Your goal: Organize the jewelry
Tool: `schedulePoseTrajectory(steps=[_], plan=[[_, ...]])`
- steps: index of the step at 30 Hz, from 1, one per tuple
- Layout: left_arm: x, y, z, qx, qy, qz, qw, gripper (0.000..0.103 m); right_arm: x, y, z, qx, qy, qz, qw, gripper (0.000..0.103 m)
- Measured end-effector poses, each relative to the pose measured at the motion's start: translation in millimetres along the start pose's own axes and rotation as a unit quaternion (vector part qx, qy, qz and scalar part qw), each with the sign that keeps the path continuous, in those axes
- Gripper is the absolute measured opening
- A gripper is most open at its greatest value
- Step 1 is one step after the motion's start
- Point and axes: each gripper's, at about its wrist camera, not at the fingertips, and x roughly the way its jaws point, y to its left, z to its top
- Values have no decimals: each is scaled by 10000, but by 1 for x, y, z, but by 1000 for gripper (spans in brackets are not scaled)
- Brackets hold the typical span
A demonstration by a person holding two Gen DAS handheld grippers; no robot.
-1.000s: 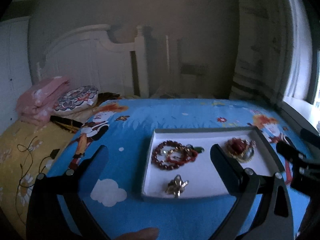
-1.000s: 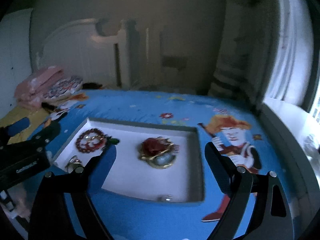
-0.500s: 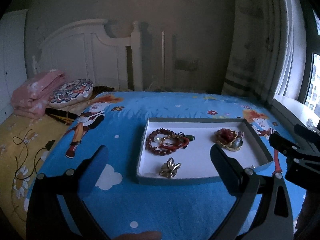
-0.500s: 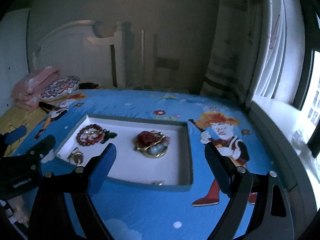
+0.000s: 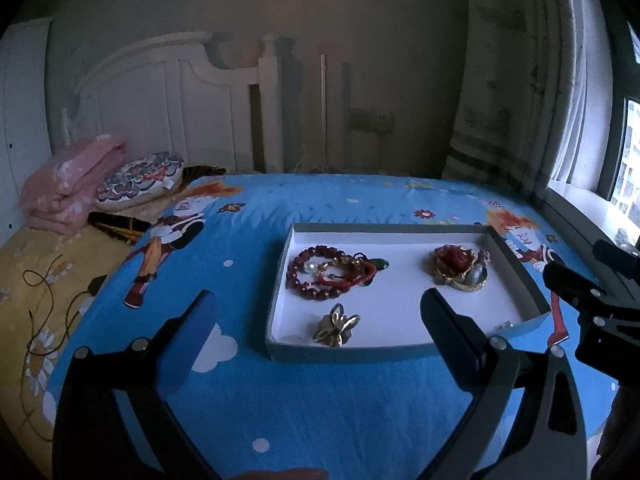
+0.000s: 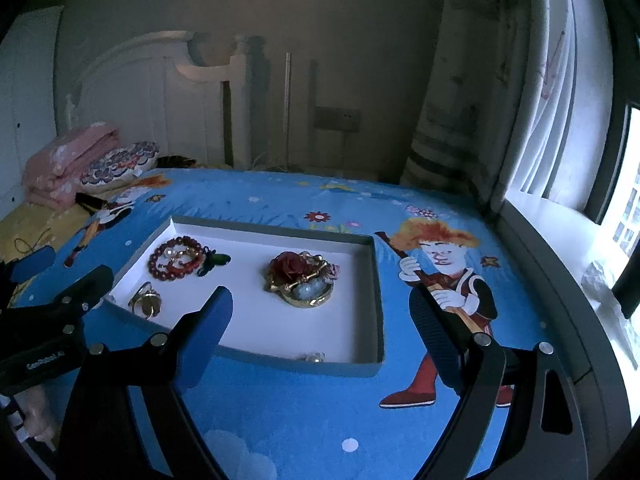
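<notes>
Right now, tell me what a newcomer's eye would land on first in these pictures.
The bright blue cartoon bedsheet fills both views, with a shallow white-lined tray lying on it. Inside, red bead bracelets sit at the left end, a gold and red brooch at the right, and a small gold flower piece near the front edge. Both claws, left and right, hang open and empty.

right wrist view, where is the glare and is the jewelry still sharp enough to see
Right wrist view: the window at the right edge is blown out white, the room is dim and blue-tinted, yet the red bracelet and gold brooch in the tray read clearly. Left wrist view: same dimness, fisheye bends the tray rim.
</notes>
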Motion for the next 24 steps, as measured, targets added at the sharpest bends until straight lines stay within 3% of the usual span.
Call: schedulePoseTrajectory(steps=[24], plan=[[9,-1,1,37,173,108,9998,98,2,4,-2,9,46,126,9999,84]])
